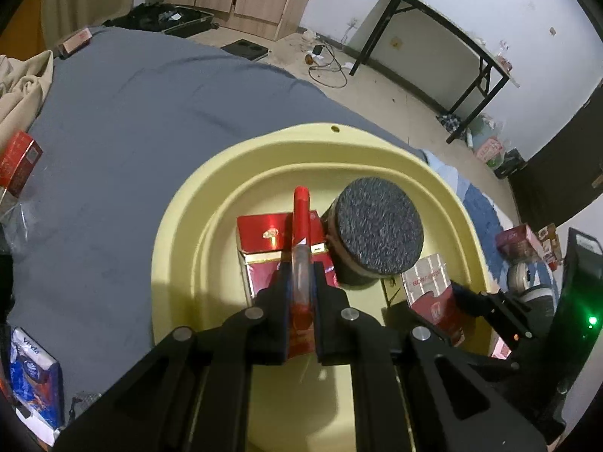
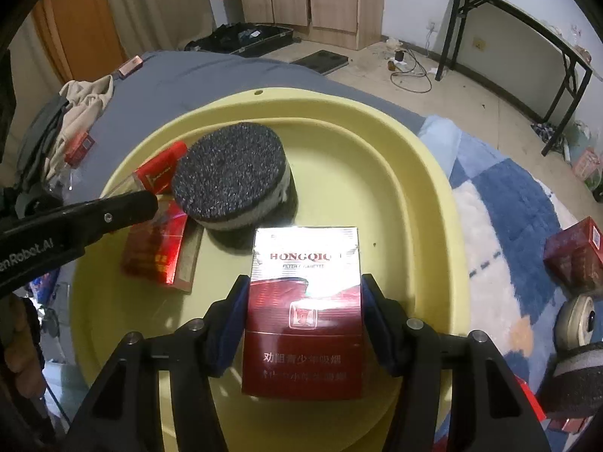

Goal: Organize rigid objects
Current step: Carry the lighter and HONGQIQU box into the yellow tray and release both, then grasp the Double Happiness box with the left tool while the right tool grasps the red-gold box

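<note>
The right gripper (image 2: 305,324) has its fingers clenched on the two sides of a dark red and silver cigarette pack (image 2: 304,312), and it holds this pack over the near part of the pale yellow plastic basin (image 2: 414,173). The left gripper (image 1: 300,301) has its fingers closed tight on a thin red and clear flat pack (image 1: 301,233), seen edge-on, also above the basin.

Inside the basin already lie a shiny red flat box (image 2: 156,248) and a round black foam-topped container (image 2: 231,184). So I judge that the work is partly done: two things are stored, two more are ready to be put down.

Further out, on the grey bed cover (image 1: 132,120), several things are left: a blue and white tissue packet (image 1: 35,380), a red carton (image 1: 19,162) at the left edge, and a small pink box (image 1: 77,39) at the far end. More red boxes (image 2: 576,252) lie on the blue and white checked blanket (image 2: 501,203).
</note>
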